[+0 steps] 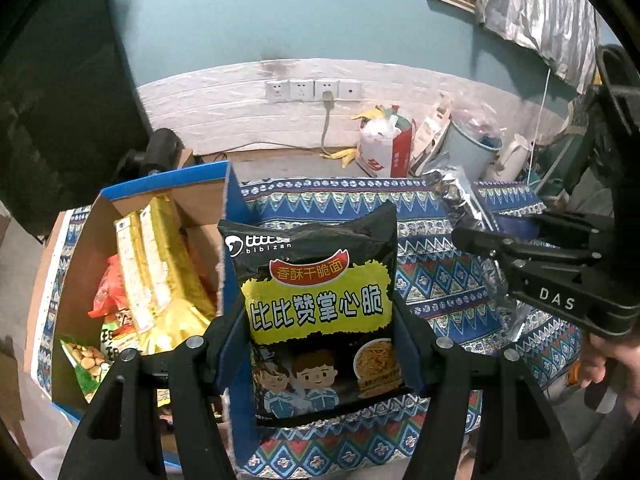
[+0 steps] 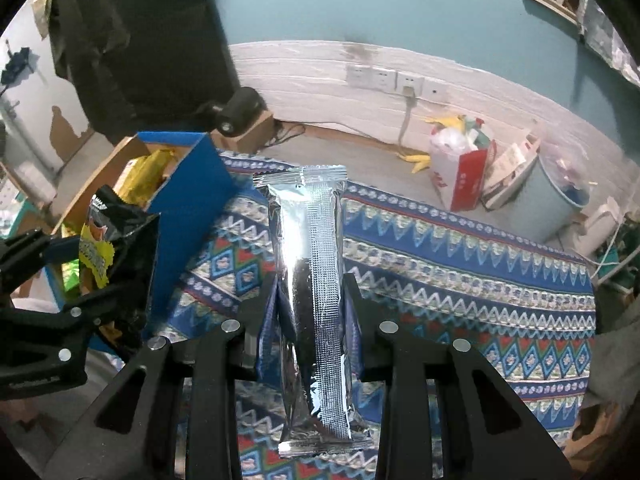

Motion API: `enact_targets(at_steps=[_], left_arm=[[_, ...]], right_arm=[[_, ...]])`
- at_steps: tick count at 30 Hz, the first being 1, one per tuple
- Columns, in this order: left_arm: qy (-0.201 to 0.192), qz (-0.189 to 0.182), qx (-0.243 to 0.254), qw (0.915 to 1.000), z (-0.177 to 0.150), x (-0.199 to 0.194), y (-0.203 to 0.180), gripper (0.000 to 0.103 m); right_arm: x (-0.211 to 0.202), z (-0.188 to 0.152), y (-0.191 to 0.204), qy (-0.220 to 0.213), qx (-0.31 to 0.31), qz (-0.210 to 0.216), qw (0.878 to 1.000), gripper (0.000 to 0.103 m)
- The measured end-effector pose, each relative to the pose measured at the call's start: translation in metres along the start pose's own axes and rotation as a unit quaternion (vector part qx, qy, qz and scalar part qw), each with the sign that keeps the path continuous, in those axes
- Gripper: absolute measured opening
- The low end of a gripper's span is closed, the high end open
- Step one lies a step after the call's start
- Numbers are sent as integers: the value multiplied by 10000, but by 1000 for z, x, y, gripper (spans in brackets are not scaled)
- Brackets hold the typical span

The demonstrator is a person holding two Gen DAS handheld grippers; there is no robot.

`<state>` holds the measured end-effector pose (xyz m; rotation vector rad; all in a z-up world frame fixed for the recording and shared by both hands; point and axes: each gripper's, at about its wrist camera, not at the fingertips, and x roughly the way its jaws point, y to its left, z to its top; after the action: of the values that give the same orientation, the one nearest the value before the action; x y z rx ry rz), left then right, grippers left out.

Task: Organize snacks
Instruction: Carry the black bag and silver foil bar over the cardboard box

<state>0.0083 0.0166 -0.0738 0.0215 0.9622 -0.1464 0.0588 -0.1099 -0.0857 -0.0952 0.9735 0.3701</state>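
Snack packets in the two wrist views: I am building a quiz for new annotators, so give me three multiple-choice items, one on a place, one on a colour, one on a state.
1. Where does the blue cardboard box with snacks in it stand?
A. left of the held black packet
B. against the wall sockets
C. inside the pale blue bucket

2. What colour is the long foil packet in the right hand-held gripper?
A. gold
B. silver
C. red

3. What is the state of the left hand-held gripper?
A. open and empty
B. shut on nothing
C. shut on the black and yellow noodle snack packet

Answers: 1 A, the box sits on the patterned cloth left of the packet; 2 B, its mirror-like wrapper is silver; 3 C, both fingers press on the packet's sides.
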Motion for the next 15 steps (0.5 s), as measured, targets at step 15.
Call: enact_targets(at_steps=[15], left_arm=[[-186, 114, -664, 9976, -8, -20, 74, 66]], right_arm=[[15, 27, 64, -25, -405, 280, 9988, 28]])
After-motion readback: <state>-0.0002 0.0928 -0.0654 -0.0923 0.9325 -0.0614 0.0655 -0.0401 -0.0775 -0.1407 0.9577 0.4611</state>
